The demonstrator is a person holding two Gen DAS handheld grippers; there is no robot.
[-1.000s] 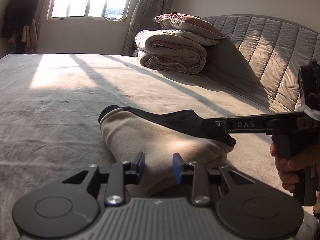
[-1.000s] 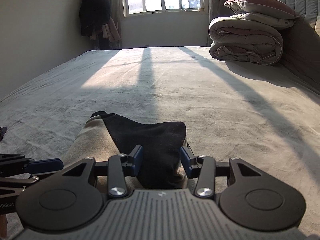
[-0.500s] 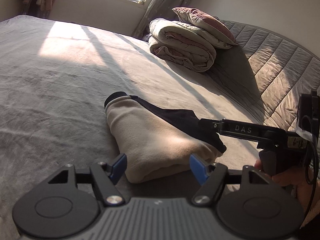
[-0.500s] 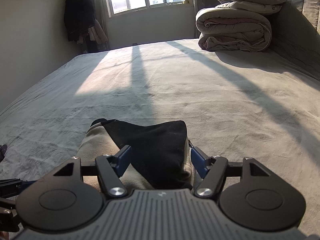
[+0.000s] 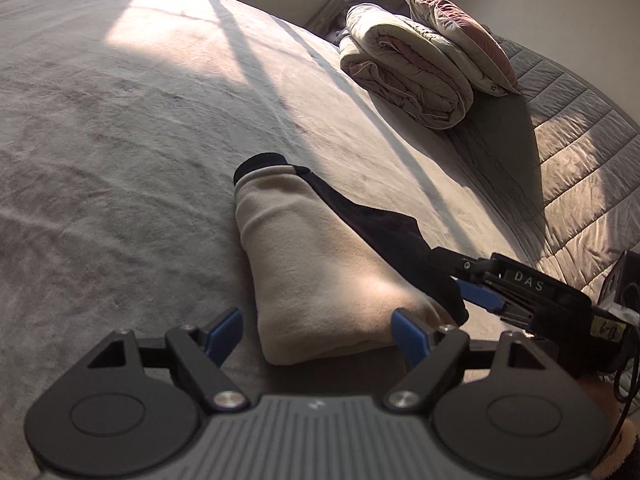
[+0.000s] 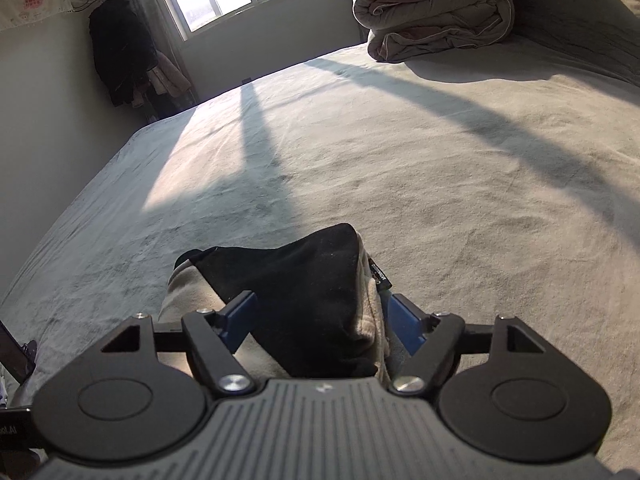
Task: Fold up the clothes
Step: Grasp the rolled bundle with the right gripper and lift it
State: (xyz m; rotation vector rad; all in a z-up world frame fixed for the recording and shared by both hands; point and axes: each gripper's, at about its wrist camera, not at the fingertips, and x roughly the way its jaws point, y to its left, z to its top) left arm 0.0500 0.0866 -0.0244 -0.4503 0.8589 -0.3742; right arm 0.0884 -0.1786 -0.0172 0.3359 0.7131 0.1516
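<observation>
Already folded down to 1 compact, tapered bundle: beige fleece garment with black lining, lying on the grey plush bed near its front edge, well apart from the rolled beige duvet and pillow at the headboard. Left gripper and right gripper both opening, blue fingers standing wide on either side of the bundle's near end, pressing on nothing. Judged close to finished; left, perhaps, only 1 smoothing pass or setting the bundle aside, with no other garment to fold visible.
</observation>
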